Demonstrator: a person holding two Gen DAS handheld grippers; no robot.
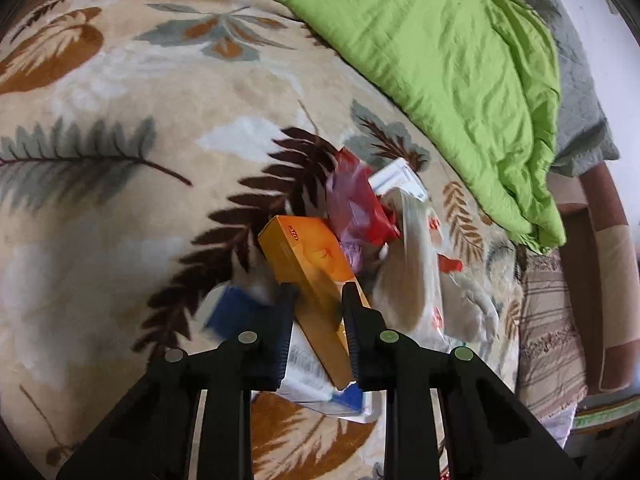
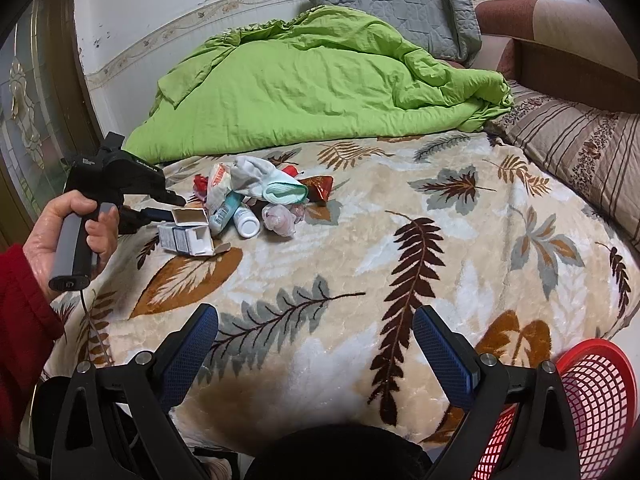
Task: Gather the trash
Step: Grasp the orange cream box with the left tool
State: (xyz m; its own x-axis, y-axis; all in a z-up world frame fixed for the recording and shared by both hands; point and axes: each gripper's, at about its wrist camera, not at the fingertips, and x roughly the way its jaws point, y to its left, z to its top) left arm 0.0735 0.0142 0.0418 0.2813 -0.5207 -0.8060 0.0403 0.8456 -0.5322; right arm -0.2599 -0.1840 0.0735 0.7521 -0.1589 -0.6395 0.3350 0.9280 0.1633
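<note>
A pile of trash lies on the leaf-patterned blanket. My left gripper is shut on a long orange box, its pads pressing both long sides. Under it lies a white and blue carton. Beyond are a red wrapper and a white plastic bag. The right wrist view shows a hand holding the left gripper at the pile's left edge, with the box's end above the white and blue carton. My right gripper stands open over bare blanket, nothing between its fingers.
A red mesh basket stands at the bed's near right corner. A crumpled green quilt and a grey pillow fill the far side. A white bottle, a sock and a tube lie in the pile.
</note>
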